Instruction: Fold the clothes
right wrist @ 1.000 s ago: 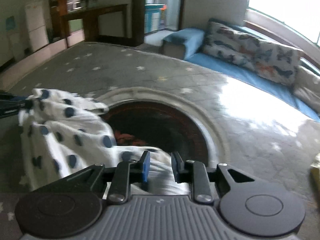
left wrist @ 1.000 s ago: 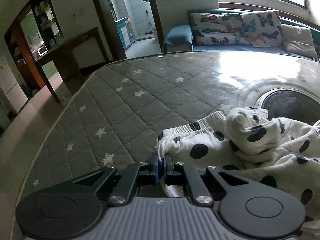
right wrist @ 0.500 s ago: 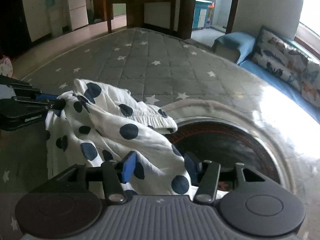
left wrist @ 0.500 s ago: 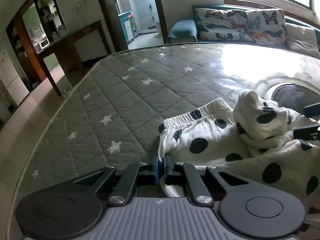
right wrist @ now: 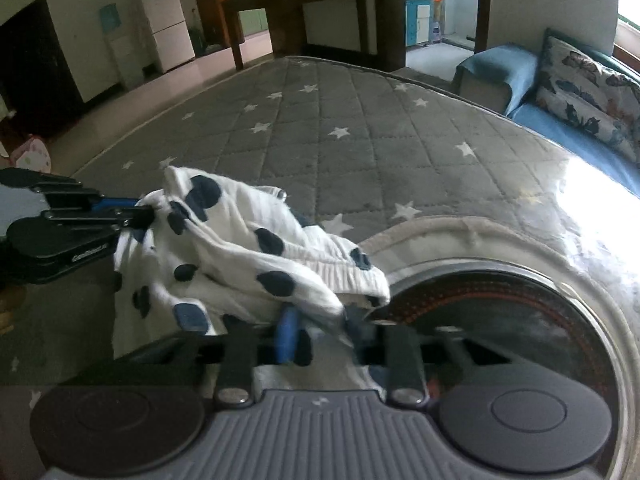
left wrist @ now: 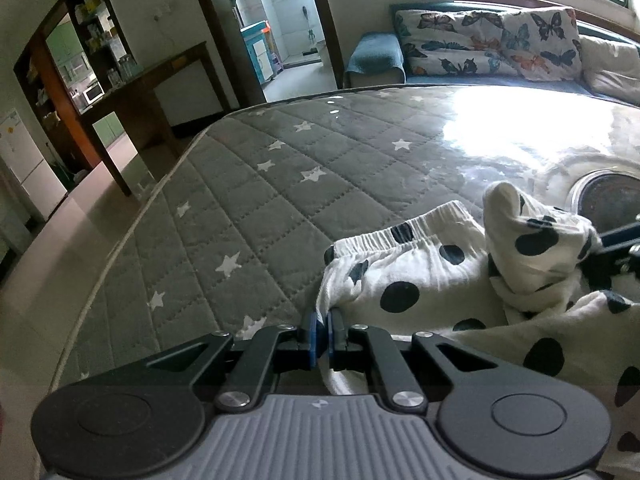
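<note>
A white garment with dark polka dots (left wrist: 432, 276) lies bunched on the grey star-quilted table. My left gripper (left wrist: 320, 334) is shut on a corner of it near the elastic waistband (left wrist: 404, 236). The left gripper also shows in the right wrist view (right wrist: 136, 214), pinching the cloth's left end. In the right wrist view the garment (right wrist: 256, 256) drapes over my right gripper (right wrist: 320, 332). Its jaws stand apart with cloth lying between and over them. That frame is blurred, so the grip is unclear.
A round recessed dark disc with a metal rim (right wrist: 520, 312) sits in the table beside the garment. The grey quilted cover (left wrist: 280, 184) spreads far and left. A blue sofa with butterfly cushions (left wrist: 480, 48) stands beyond the table. The table edge (left wrist: 132, 224) runs on the left.
My right gripper has moved into the garment and its jaws have narrowed, with cloth now draped over them. The left gripper stays shut on the corner and the cloth has been pulled a little.
</note>
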Demonstrator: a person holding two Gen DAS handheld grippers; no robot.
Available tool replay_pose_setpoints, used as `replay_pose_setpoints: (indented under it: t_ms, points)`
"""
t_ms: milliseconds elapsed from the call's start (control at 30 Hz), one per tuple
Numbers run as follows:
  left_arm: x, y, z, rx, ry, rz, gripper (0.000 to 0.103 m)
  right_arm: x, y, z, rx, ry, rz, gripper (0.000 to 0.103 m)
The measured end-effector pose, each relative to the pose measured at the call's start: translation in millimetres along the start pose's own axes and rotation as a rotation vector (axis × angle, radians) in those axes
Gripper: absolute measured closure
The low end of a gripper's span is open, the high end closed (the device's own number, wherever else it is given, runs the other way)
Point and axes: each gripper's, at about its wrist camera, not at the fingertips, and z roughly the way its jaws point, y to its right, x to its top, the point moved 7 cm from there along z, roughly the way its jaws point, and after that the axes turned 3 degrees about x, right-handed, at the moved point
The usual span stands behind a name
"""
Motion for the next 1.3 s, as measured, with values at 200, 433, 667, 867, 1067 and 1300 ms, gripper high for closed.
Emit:
replay_pose_setpoints:
  t_ms: [200,433,667,867,1067,1300]
  points:
    - [15,-1,12,0.035,-0.002,0.01,0.097,14,28,-31,-0.09,0.102,0.044,0.099]
    - [50,7,29,0.094,0.029,0.05,0.097,14,130,-99,-0.441,0.224,0.175,0.1]
    - [82,30,48,0.12,0.069,0.09,0.094,-38,215,-134,-0.601,0.238,0.424,0.097]
    - [87,39,41,0.106,0.078,0.075,0.063,-81,219,-140,-0.566,0.169,0.415,0.093]
    - [79,36,0,0.036,0.133,0.072,0.063,-117,178,-150,-0.371,0.134,0.446,0.085]
    - [26,78,-73,-0.185,0.194,0.192,0.063,-148,125,-167,-0.267,0.105,0.429,0.08]
